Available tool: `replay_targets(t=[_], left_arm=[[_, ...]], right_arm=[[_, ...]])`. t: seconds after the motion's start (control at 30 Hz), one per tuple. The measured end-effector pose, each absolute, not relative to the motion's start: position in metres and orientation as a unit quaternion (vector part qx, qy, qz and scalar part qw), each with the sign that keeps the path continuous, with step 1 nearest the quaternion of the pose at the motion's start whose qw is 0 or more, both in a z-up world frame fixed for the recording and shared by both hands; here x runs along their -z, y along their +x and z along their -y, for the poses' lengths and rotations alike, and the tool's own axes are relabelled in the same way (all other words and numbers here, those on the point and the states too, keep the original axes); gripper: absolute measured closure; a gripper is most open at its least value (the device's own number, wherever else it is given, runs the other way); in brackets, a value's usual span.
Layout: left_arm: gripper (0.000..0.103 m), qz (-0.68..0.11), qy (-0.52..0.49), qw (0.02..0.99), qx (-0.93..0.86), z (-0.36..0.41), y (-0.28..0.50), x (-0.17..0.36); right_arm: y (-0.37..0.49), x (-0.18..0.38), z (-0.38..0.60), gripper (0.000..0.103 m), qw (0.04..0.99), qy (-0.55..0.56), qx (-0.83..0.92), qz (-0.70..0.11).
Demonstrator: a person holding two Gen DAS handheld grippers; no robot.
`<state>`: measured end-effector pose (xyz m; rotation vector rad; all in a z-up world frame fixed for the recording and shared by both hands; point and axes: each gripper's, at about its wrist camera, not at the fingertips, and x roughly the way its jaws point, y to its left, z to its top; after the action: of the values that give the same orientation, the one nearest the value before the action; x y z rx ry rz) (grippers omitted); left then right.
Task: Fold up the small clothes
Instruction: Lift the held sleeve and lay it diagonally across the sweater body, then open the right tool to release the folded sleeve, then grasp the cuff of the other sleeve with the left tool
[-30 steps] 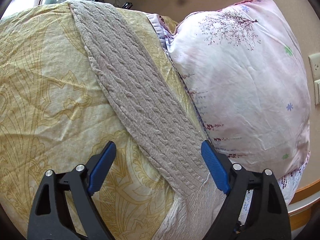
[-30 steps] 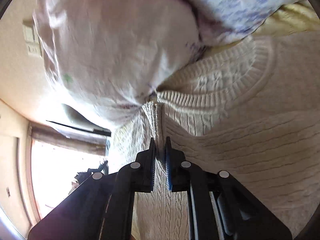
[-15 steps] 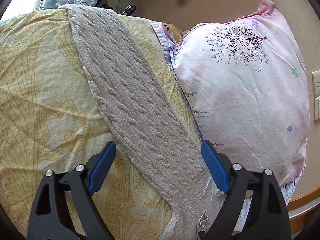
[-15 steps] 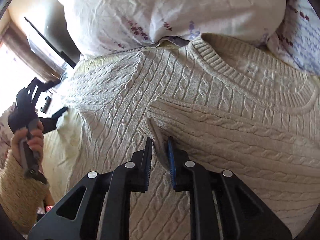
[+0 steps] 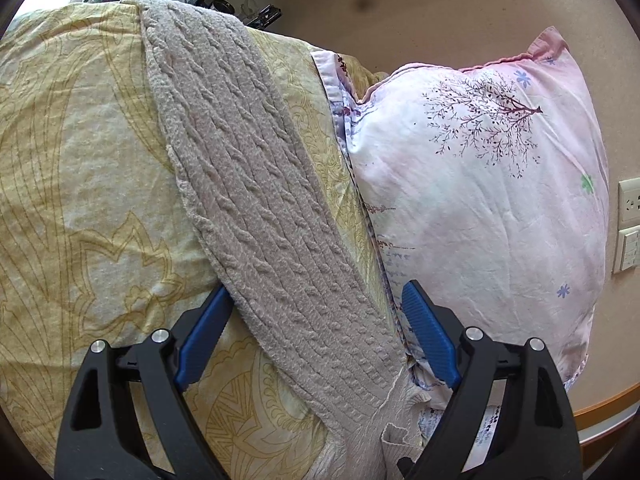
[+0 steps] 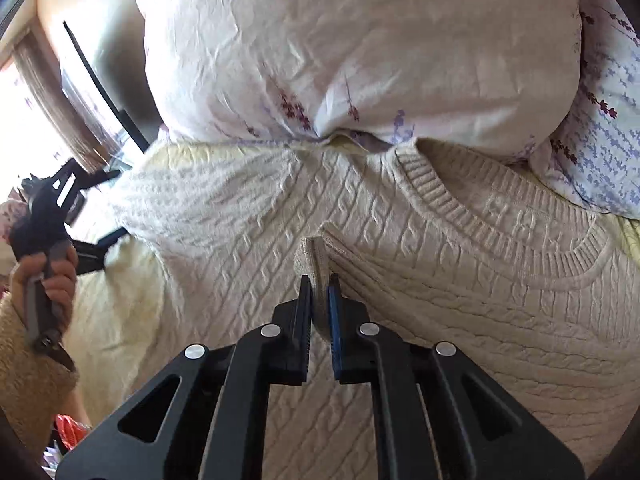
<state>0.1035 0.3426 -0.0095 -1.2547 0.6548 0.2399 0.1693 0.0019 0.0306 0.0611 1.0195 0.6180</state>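
The cream cable-knit sweater (image 6: 460, 288) lies spread flat on the bed, its ribbed neckline (image 6: 504, 220) up against the pillows. One sleeve is folded across the chest, and its cuff (image 6: 316, 264) sits pinched between the two fingers of my right gripper (image 6: 320, 308), which are closed tight on the knit with only the fabric's thickness between them. The other sleeve (image 5: 260, 200) stretches out long and straight over the yellow patterned bedspread (image 5: 80, 184), running diagonally away from me in the left wrist view. My left gripper (image 5: 316, 340) is spread wide around that sleeve near the shoulder end: the left blue pad (image 5: 204, 340) is tucked partly under the sleeve's edge, the right pad (image 5: 428, 340) sits just beside the sleeve's other edge, by the pillow seam (nothing is clamped there). In the right wrist view I can see my left hand (image 6: 48, 276), in a fuzzy tan cuff, wrapped around the handle of that left tool off to the side.

A pale pink pillow (image 5: 500, 208) printed with a dark branching tree stands propped beside the sleeve, and a second lavender-sprigged pillow (image 6: 600, 148) lies next to it. Behind them are a beige wall (image 5: 420, 4) and a pair of wall plates (image 5: 630, 224) at the edge of view.
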Motion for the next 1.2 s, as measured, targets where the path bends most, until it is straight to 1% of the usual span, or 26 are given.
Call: replay_targets(t=[0.1,0.17,0.23,0.3,0.33,0.5,0.53,0.57,0.6,0.63,0.7,0.83,1.0,1.1,1.2], left_arm=[[0.022,-0.293,-0.587,0.746,-0.115,-0.348,0.102,0.011],[0.025,-0.288,-0.596,0.741,-0.118,-0.351,0.101,0.013],[0.028,-0.283,-0.605,0.735,-0.121,-0.354,0.100,0.015],[0.036,-0.275,-0.618,0.726,-0.124,-0.358,0.098,0.018],[0.038,-0.271,-0.625,0.721,-0.127,-0.360,0.096,0.020],[0.059,-0.243,-0.664,0.692,-0.143,-0.377,0.090,0.031],[0.062,-0.238,-0.671,0.687,-0.146,-0.382,0.089,0.033],[0.070,-0.237,-0.674,0.684,-0.150,-0.386,0.089,0.035],[0.086,-0.238,-0.677,0.680,-0.152,-0.389,0.089,0.038],[0.095,-0.238,-0.683,0.675,-0.146,-0.389,0.089,0.039],[0.096,-0.223,-0.689,0.679,-0.118,-0.383,0.091,0.033],[0.097,-0.210,-0.672,0.710,-0.024,-0.349,0.108,-0.004],[0.097,-0.210,-0.642,0.726,0.127,-0.267,0.136,-0.047],[0.096,-0.236,-0.611,0.728,0.203,-0.205,0.147,-0.059],[0.096,-0.305,-0.558,0.736,0.234,-0.141,0.155,-0.048]], right_arm=[[0.163,-0.014,-0.016,0.094,0.796,0.024,-0.316,-0.515],[0.159,-0.004,-0.017,0.085,0.773,0.038,-0.324,-0.544],[0.153,-0.003,-0.010,0.047,0.757,0.072,-0.339,-0.554],[0.147,-0.013,-0.002,0.030,0.770,0.076,-0.332,-0.540],[0.146,-0.018,0.004,0.029,0.776,0.078,-0.329,-0.532],[0.135,-0.031,0.063,0.029,0.788,0.119,-0.296,-0.527],[0.133,-0.031,0.074,0.029,0.790,0.126,-0.287,-0.527],[0.131,-0.030,0.081,0.029,0.791,0.134,-0.280,-0.527],[0.129,-0.033,0.096,0.029,0.792,0.142,-0.273,-0.527],[0.128,-0.034,0.108,0.029,0.794,0.150,-0.264,-0.527],[0.129,-0.038,0.139,0.029,0.796,0.166,-0.247,-0.527],[0.125,-0.038,0.176,0.029,0.802,0.199,-0.210,-0.523],[0.121,-0.034,0.209,0.029,0.805,0.228,-0.175,-0.519],[0.117,-0.031,0.217,0.029,0.806,0.237,-0.164,-0.517],[0.116,-0.027,0.221,0.029,0.804,0.244,-0.158,-0.518]])
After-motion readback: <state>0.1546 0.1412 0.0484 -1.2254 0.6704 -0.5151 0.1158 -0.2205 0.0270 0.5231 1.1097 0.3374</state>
